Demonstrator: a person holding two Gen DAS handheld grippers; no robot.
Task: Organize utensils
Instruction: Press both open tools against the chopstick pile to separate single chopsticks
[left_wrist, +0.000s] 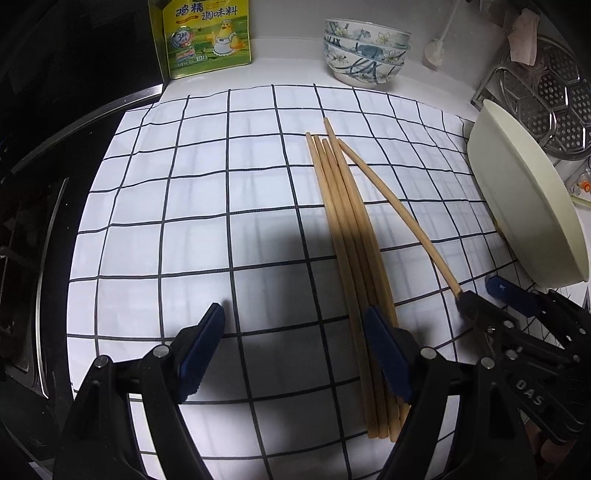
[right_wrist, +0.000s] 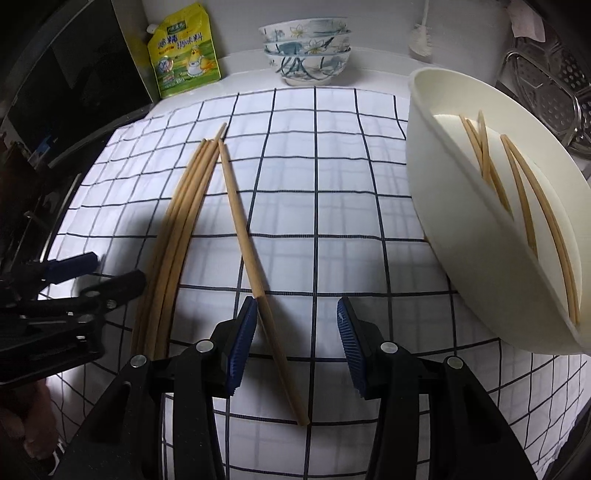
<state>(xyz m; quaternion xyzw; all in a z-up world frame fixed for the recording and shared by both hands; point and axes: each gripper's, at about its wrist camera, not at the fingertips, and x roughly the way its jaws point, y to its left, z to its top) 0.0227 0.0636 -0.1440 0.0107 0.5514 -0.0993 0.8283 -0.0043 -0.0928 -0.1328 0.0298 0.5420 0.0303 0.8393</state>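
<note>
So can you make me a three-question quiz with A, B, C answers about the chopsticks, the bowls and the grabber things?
1. Where does the single chopstick lie?
A. in the stacked bowls
B. on the checked cloth, right of the chopstick bundle
C. on the stove

2. How many flowered bowls are stacked at the back?
A. one
B. three
C. six

3. How is the right hand-held gripper?
A. open, around the single chopstick's near end
B. shut on a spoon
C. shut on a bowl

Answers: 1 B, it rests on the cloth apart from the bundle. 2 B, three rims show. 3 A, its blue pads stand wide apart. The left hand-held gripper is open too.
</note>
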